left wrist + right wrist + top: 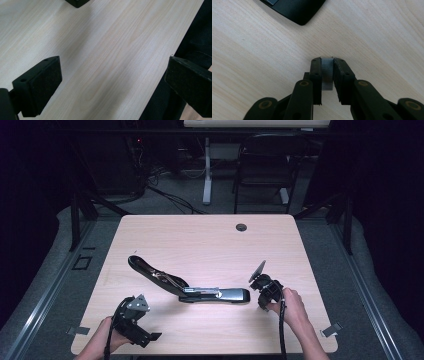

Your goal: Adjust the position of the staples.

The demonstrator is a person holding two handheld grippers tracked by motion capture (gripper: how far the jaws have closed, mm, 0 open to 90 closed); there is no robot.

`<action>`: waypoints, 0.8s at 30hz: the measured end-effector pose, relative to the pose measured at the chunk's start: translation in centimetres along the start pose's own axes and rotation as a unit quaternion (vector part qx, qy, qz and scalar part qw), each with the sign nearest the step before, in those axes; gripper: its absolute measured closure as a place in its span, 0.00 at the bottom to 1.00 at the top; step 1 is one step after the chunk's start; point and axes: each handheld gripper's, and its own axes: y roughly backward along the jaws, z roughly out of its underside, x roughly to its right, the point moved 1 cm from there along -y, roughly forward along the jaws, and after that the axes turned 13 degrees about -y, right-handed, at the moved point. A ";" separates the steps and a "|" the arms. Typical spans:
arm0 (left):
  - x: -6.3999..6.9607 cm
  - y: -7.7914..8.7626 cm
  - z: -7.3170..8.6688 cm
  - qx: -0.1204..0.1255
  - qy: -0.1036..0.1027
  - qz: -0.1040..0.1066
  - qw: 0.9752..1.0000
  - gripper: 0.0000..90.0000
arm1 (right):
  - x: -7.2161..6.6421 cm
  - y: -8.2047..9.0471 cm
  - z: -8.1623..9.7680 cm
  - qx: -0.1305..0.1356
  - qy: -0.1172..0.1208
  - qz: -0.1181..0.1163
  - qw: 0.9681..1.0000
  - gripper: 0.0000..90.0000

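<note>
Pale wood-grain laminate covers the rectangular table point(210, 240), which carries a large black and silver stapler point(185, 287) lying opened out a little nearer the near edge than the far one. Its black upper arm point(150, 270) angles up and away toward the far left corner, while the silver staple channel and black base point(220, 295) stretch level toward the right edge.

Just beyond the right end of that base, the right gripper point(264, 287) hangs over the table in the person's right hand point(292, 307). In the right gripper view its two black jaws stand almost together, pinching a short silver-grey strip of staples point(327, 73) between the pads, just above the wood. A rounded black corner of the stapler base point(294, 8) lies at the top of that view, apart from the jaws.

Near the near left corner of the table, the left gripper point(137, 327) sits in the person's left hand point(107, 335), close to the near edge and well apart from the stapler. In the left gripper view its padded black jaws are spread wide with nothing between them but bare wood; one jaw reaches past the table's edge over dark fabric. A small black corner of the stapler point(77, 2) shows at the top of that view.

A round dark cable grommet point(241, 227) sits in the tabletop near the far edge.
</note>
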 end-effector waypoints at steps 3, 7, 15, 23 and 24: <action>0.0 0.1 0.0 0.000 -0.002 -0.001 1.000 0.01 | -0.1 -0.1 0.0 0.004 0.001 -0.001 1.000 0.86; -0.1 0.0 0.0 0.001 0.000 0.001 1.000 0.01 | 0.0 0.0 -0.1 -0.007 0.006 -0.001 1.000 0.86; -0.1 0.3 0.1 0.004 0.002 -0.007 1.000 0.00 | 0.2 0.0 0.0 -0.008 0.001 -0.011 1.000 0.87; -0.4 0.3 0.3 0.002 0.007 -0.008 1.000 0.00 | 0.5 0.6 0.2 0.002 0.004 -0.020 1.000 0.87; -0.4 0.4 0.3 0.002 0.008 -0.004 1.000 0.00 | 0.5 0.6 0.3 0.006 0.001 -0.023 1.000 0.87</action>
